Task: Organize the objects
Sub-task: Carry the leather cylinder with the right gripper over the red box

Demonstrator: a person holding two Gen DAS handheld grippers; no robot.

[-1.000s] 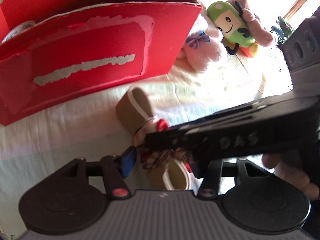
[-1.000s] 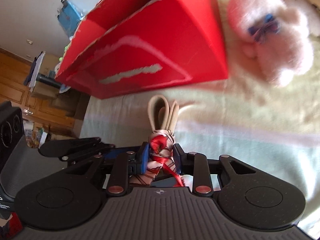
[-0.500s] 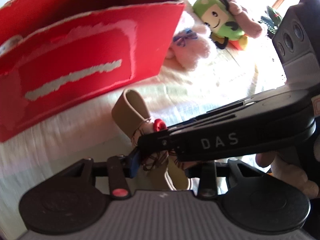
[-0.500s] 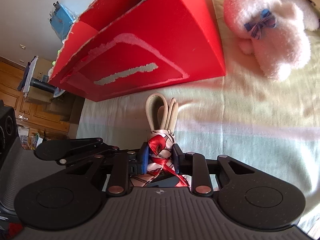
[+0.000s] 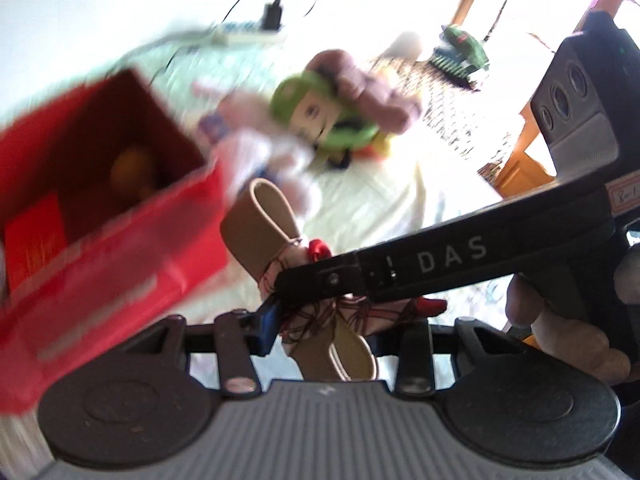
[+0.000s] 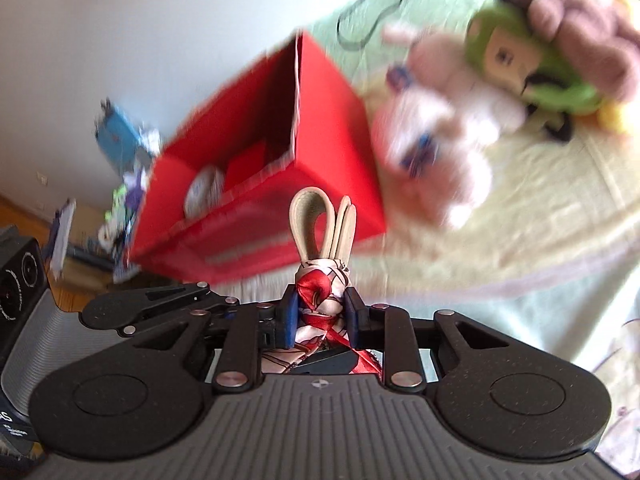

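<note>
A folded beige belt tied with a red-and-white scarf (image 5: 248, 240) (image 6: 320, 280) hangs in the air in front of a red cardboard box (image 5: 120, 248) (image 6: 336, 140), near its front corner. My right gripper (image 6: 320, 314) is shut on the scarf knot, a pad pressing on each side. My left gripper (image 5: 344, 320) is shut on the same bundle lower down. Only its left blue pad (image 5: 272, 320) shows, because the right gripper's black arm (image 5: 440, 256) crosses in front. The box top is open, with an orange item (image 5: 132, 168) and a round white item (image 6: 204, 192) inside.
Plush toys lie on the pale bed sheet (image 6: 520, 240) right of the box: a pink one (image 6: 448, 136), a green one (image 5: 320, 116) (image 6: 520, 64) and a mauve one (image 5: 368, 92). A green toy (image 5: 464, 48) and a power strip (image 5: 248, 34) lie farther back. A hand (image 5: 560, 320) holds the right gripper.
The left jaws closed on the bundle. Both grippers then rose with it off the sheet, and the views now look down into the box's open top.
</note>
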